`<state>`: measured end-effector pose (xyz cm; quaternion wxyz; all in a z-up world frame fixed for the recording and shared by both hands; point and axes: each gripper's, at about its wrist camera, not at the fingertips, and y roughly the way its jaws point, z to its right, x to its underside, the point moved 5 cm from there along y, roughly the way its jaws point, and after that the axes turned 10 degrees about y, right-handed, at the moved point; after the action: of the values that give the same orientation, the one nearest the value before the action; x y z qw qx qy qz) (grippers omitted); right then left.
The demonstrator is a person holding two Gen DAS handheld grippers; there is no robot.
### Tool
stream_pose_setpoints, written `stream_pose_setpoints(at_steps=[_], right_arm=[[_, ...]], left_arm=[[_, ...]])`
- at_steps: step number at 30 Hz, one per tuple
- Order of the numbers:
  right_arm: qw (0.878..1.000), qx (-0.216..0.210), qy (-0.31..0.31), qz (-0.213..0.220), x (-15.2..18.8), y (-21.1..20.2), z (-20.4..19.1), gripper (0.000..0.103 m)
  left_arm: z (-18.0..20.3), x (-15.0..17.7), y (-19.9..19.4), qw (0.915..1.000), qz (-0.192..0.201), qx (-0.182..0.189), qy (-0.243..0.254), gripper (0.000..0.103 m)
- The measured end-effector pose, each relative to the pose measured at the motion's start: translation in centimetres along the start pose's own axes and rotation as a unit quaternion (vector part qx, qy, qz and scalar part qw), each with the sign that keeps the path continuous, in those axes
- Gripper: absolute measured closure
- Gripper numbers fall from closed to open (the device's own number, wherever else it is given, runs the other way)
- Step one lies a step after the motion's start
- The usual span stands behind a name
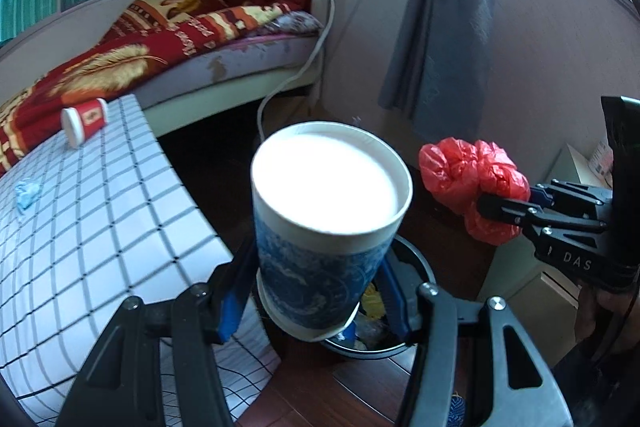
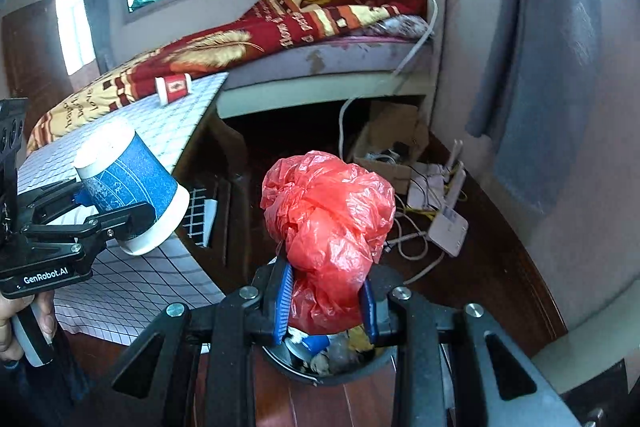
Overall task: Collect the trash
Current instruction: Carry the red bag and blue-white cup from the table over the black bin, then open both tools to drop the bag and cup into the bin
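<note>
My left gripper [image 1: 316, 291] is shut on a blue-and-white paper cup [image 1: 328, 211], whose closed white end points away from me. It hangs over a black trash bin [image 1: 420, 261] on the wooden floor. My right gripper [image 2: 326, 307] is shut on a crumpled red plastic bag [image 2: 330, 223], above the same bin [image 2: 312, 381], which holds several scraps. The right wrist view shows the left gripper [image 2: 100, 223] with the cup [image 2: 132, 187] at the left. The bag [image 1: 472, 183] and right gripper [image 1: 500, 207] appear at the right of the left wrist view.
A table with a grid-pattern cloth [image 1: 100, 211] stands left of the bin, bearing a tipped red cup [image 1: 86, 121] and a blue crumpled scrap [image 1: 27, 193]. Behind is a bed [image 2: 280, 39]. A cardboard box [image 2: 388, 143], white routers [image 2: 448, 223] and cables lie on the floor right.
</note>
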<state>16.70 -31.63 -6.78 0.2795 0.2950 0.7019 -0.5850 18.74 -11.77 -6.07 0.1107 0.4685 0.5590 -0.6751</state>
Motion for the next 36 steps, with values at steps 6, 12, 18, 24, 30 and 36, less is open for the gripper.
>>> stream_pose_setpoints(at_steps=[6,12,18,24,30,36], right_arm=[[1.0,0.014,0.006,-0.024,1.6,0.9,1.8,0.072],[0.998,0.023,-0.007,-0.053,3.0,2.8,2.5,0.072],[0.996,0.025,-0.007,-0.084,4.6,5.0,3.4,0.072],[0.992,0.028,-0.02,-0.123,6.4,7.9,3.9,0.072],[0.985,0.032,-0.047,-0.16,8.0,10.9,3.7,0.072],[0.981,0.029,-0.056,-0.185,9.0,13.1,3.6,0.072]], left_arm=[[2.0,0.7,2.1,0.9996,-0.02,0.021,0.007,0.044],[2.8,2.0,4.5,0.9981,-0.047,0.041,0.002,0.044],[2.8,3.4,6.8,0.9961,-0.071,0.053,-0.005,0.044],[3.3,5.1,10.0,0.9921,-0.106,0.065,-0.013,0.044],[4.3,6.1,12.6,0.9875,-0.137,0.078,-0.004,0.044],[4.9,6.5,14.2,0.9837,-0.155,0.091,0.0,0.042]])
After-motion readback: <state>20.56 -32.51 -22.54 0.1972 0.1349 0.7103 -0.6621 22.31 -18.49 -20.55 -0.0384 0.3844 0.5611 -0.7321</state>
